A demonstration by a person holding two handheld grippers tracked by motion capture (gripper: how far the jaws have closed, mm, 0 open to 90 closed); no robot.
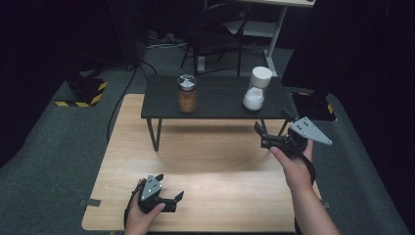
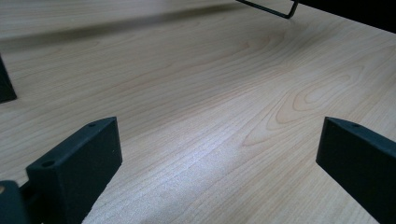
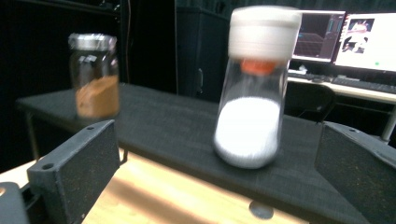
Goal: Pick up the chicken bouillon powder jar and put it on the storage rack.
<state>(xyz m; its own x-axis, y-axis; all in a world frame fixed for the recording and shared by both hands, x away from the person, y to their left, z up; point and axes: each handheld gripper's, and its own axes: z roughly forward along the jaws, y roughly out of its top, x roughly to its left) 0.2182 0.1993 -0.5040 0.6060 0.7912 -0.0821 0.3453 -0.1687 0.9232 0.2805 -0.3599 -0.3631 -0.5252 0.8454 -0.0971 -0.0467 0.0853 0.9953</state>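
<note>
A low black shelf (image 1: 215, 105) stands at the far side of the light wooden table (image 1: 210, 166). On it are a glass jar of brown powder with a silver lid (image 1: 187, 94) and a glass jar of white powder with a white cap (image 1: 256, 89). My right gripper (image 1: 271, 121) is held open just in front of the shelf's right end. In the right gripper view its jaws (image 3: 217, 154) frame the white jar (image 3: 254, 93), still apart from it, with the brown jar (image 3: 95, 77) farther left. My left gripper (image 1: 170, 186) rests open near the table's front edge, over bare wood (image 2: 210, 84).
A black chair (image 1: 215, 34) and a white desk leg (image 1: 276, 34) stand behind the table on grey carpet. Yellow-and-black striped bases (image 1: 85, 90) sit on the floor at left and right. Lit monitors (image 3: 364, 39) glow behind the shelf in the right gripper view.
</note>
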